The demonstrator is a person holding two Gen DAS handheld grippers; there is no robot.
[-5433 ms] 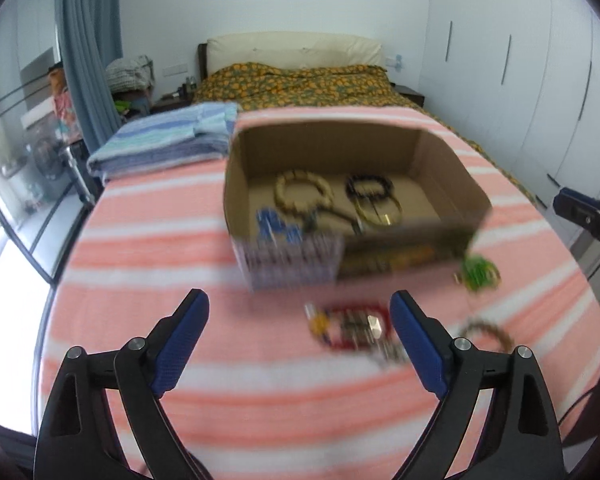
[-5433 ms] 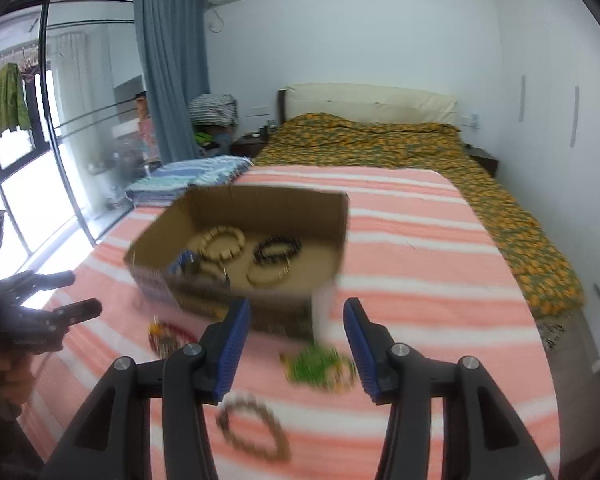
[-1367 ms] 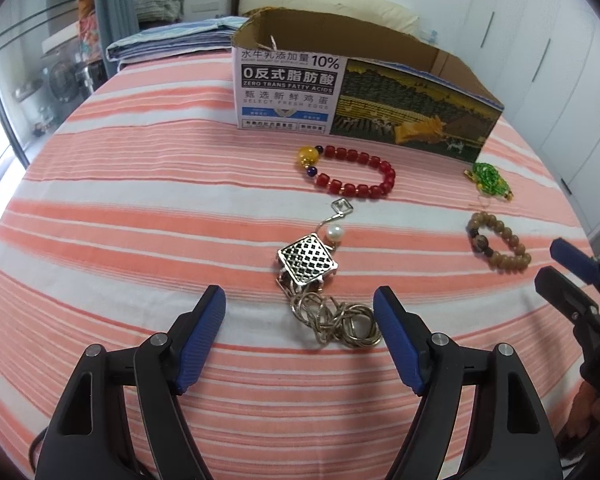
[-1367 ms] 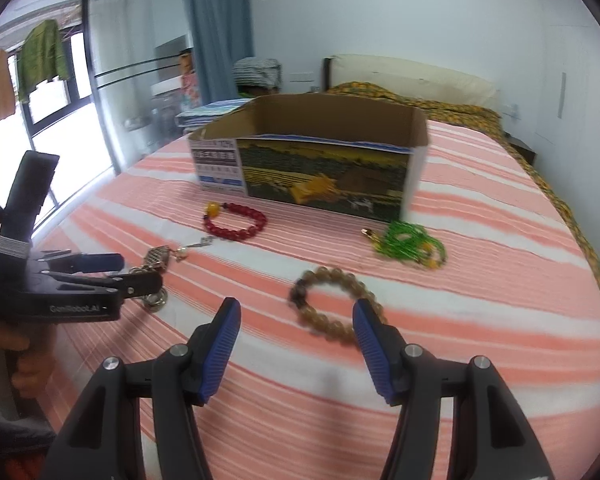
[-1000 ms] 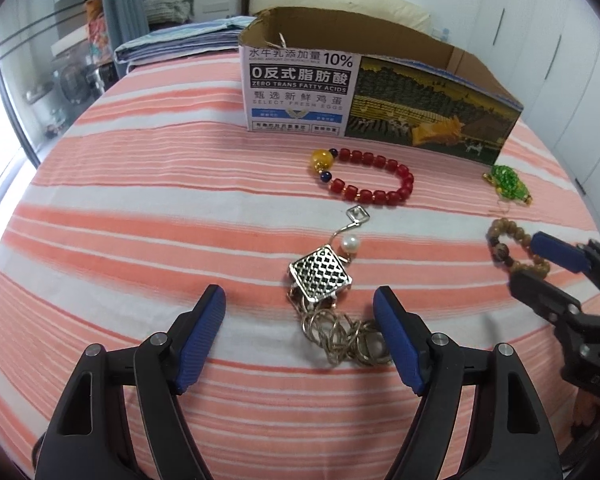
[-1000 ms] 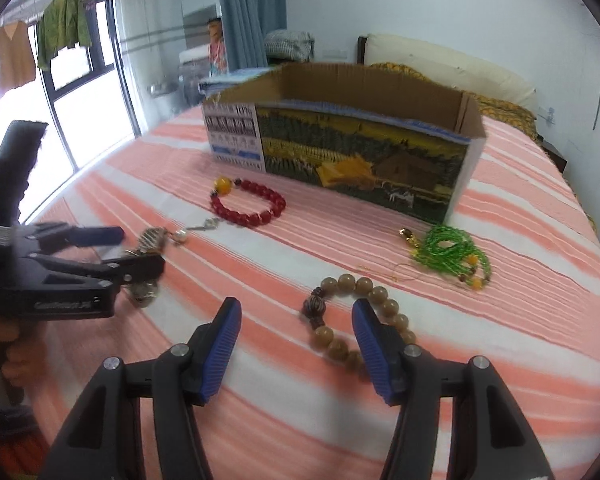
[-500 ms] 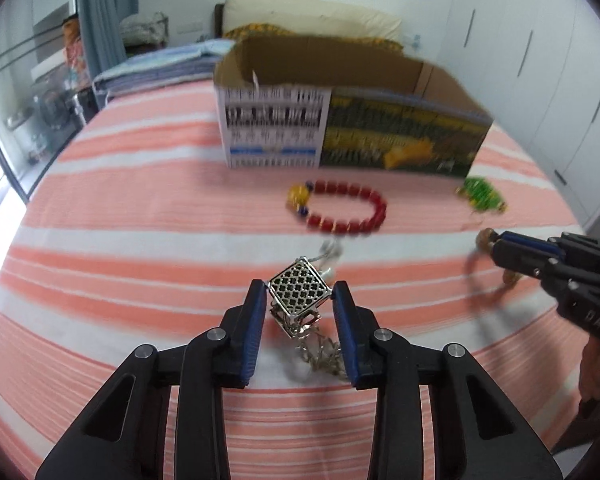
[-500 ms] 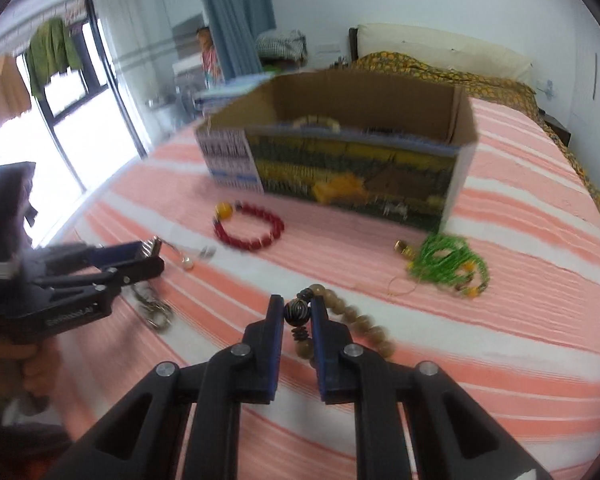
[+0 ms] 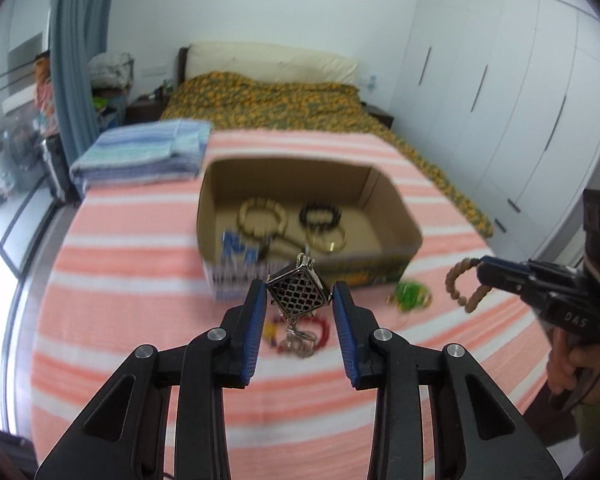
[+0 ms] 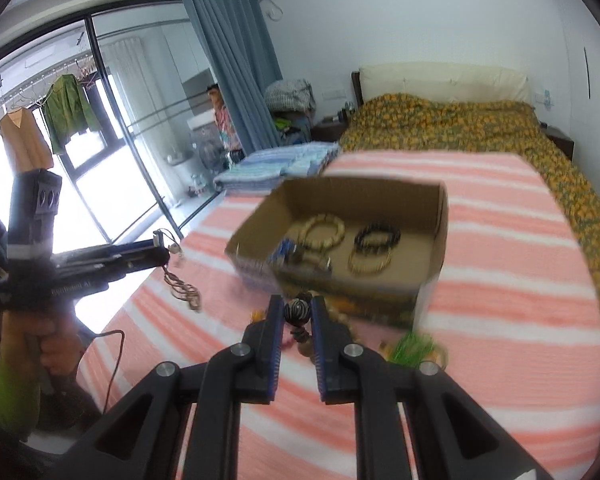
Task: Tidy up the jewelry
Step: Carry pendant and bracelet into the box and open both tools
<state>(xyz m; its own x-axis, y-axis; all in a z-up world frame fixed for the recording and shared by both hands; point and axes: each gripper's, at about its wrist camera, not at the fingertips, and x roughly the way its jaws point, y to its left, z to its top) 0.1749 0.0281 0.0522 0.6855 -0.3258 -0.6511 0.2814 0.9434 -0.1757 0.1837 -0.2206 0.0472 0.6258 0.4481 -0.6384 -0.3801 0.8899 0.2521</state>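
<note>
Cardboard is where both loads look bound: the open box (image 9: 384, 200) lies ahead of and below each tool, its long axis running across the view; the left tool (image 9: 300, 300) is clamped on a filigree metal pendant (image 9: 299, 294) whose chain (image 9: 298, 338) dangles beneath (its jaws have just been closing, the pendant between them); the right tool (image 10: 297, 314) is pinched on the striped bead of a wooden bead bracelet (image 10: 298, 312), the loop hanging below; both hang clear of the striped surface (image 9: 140, 340); the box's near wall sits just beyond both tips, neither hand plainly nearer; a red bracelet (image 9: 320, 330) and green beads (image 9: 412, 296) lie below, in front of the box.
</note>
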